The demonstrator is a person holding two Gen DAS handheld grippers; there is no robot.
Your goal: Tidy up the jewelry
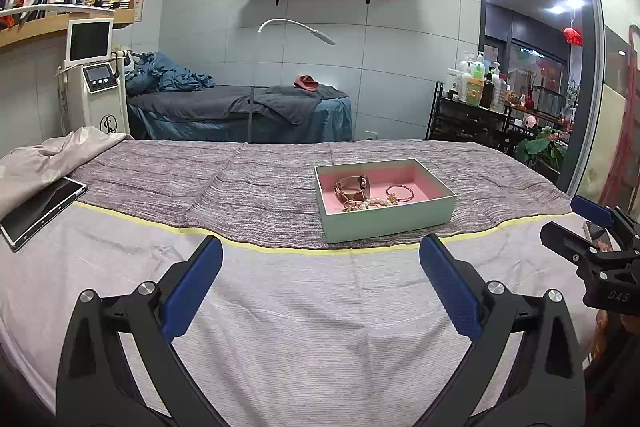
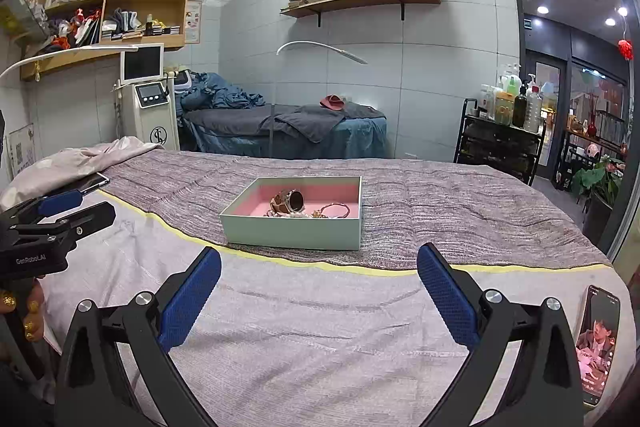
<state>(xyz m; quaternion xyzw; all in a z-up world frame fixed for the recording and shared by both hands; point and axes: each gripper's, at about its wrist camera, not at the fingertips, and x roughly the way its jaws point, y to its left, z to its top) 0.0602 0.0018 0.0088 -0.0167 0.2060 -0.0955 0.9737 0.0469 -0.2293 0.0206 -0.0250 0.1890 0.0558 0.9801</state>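
A pale green box (image 1: 390, 221) (image 2: 292, 233) with a pink lining sits on the striped blanket ahead of both grippers. Inside it lie a rose-gold watch (image 1: 352, 186) (image 2: 289, 201), a pearl bracelet (image 1: 374, 203), a thin bangle (image 1: 400, 193) (image 2: 335, 210) and small gold pieces. My left gripper (image 1: 322, 267) is open over the pale sheet, short of the box, with nothing between its fingers. My right gripper (image 2: 320, 277) is likewise open and empty, also short of the box. Each gripper shows at the edge of the other's view.
A tablet (image 1: 40, 213) lies at the bed's left side by a crumpled sheet. A phone (image 2: 598, 343) with a lit screen lies at the right near my right gripper. Behind the bed stand a second bed, a machine with a screen and a bottle rack.
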